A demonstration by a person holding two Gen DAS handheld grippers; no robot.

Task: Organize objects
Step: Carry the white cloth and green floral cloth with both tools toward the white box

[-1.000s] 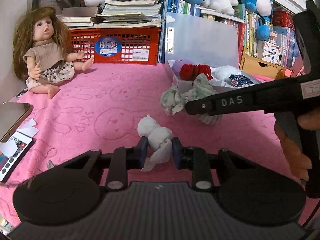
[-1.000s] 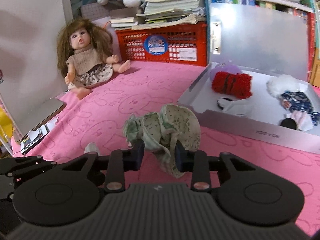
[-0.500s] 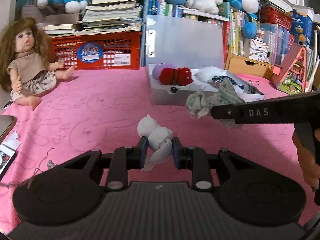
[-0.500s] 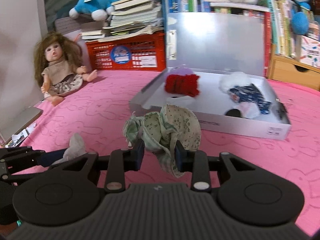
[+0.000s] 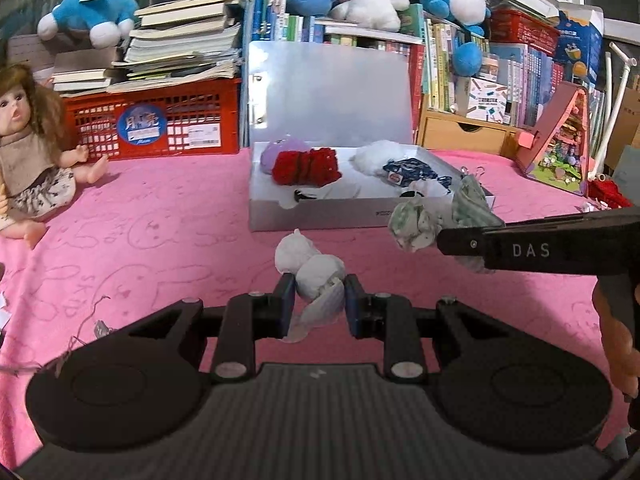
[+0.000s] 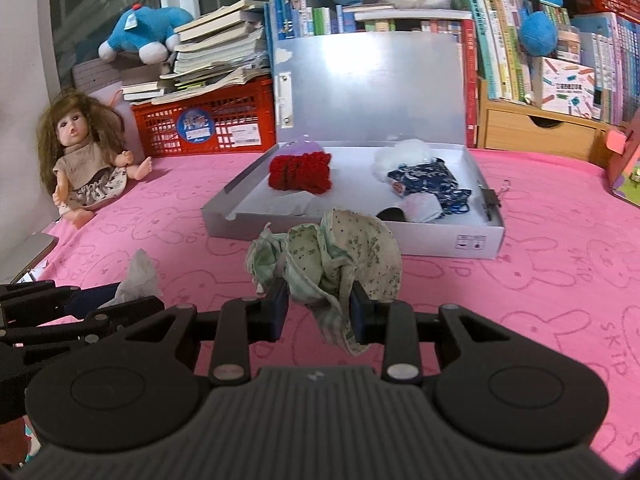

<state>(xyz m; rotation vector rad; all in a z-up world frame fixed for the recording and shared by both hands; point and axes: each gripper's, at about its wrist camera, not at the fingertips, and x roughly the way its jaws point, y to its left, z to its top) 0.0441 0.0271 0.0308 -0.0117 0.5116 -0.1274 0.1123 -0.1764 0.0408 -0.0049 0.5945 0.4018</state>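
My left gripper [image 5: 316, 302] is shut on a small white bundle of cloth [image 5: 310, 270], held above the pink blanket. My right gripper [image 6: 318, 306] is shut on a crumpled green speckled cloth [image 6: 340, 256]; in the left wrist view that same cloth [image 5: 416, 222] hangs at the right, in front of the box. The open silver box [image 6: 440, 240] lies straight ahead with its lid [image 6: 372, 88] upright. Inside are a red knitted piece [image 6: 300, 172], a white fluffy item [image 6: 400, 156] and a dark blue patterned cloth [image 6: 428, 180].
A doll [image 6: 84, 160] sits at the far left on the pink blanket [image 6: 540, 248]. Behind stand a red crate [image 6: 212, 124] stacked with books, a bookshelf with plush toys, a wooden drawer [image 6: 536, 134] and a pink toy house [image 5: 560, 140].
Both grippers have moved to the right toward the box, each still holding its cloth. The box now sits nearer the centre and the doll has slid to the left edge.
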